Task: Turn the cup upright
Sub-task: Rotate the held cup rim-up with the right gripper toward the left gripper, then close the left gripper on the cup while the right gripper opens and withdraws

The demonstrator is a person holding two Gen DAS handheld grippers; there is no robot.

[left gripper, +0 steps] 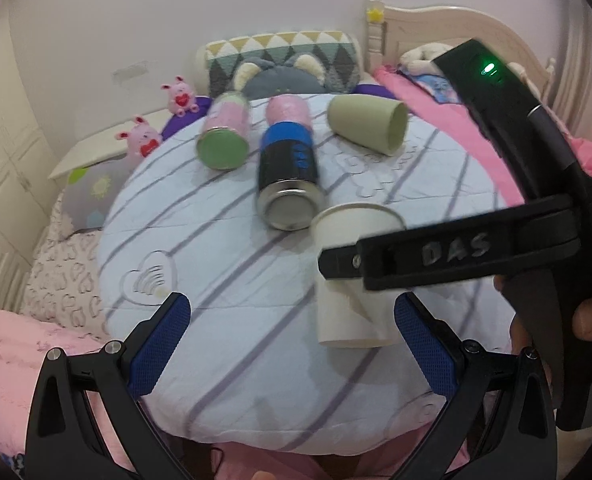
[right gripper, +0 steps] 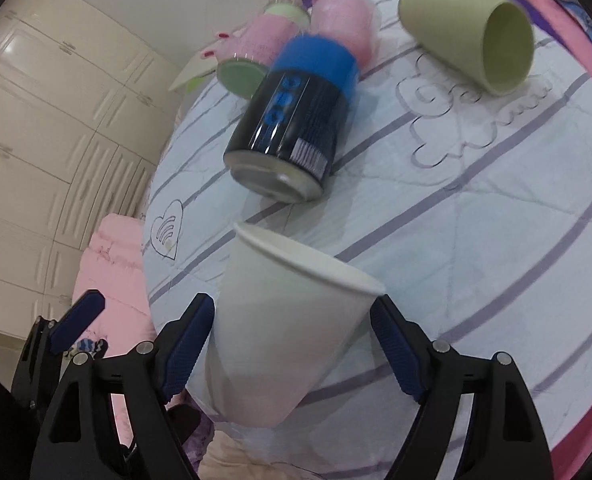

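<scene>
A white paper cup (right gripper: 288,332) sits between the blue pads of my right gripper (right gripper: 292,344), mouth up and tilted, over the striped round cushion (right gripper: 476,240). The pads touch its sides. In the left wrist view the same cup (left gripper: 352,276) is partly hidden by the right gripper's black finger (left gripper: 448,252) crossing it. My left gripper (left gripper: 292,344) is open and empty, low over the cushion's near edge, just left of the cup.
A black-and-blue can (left gripper: 288,176) lies on its side mid-cushion. A pink-and-green canister (left gripper: 226,134) and an olive cup (left gripper: 370,122) lie on their sides behind it. Pillows, plush toys (left gripper: 180,94) and a headboard (left gripper: 436,28) stand beyond; wardrobe doors (right gripper: 56,152) at left.
</scene>
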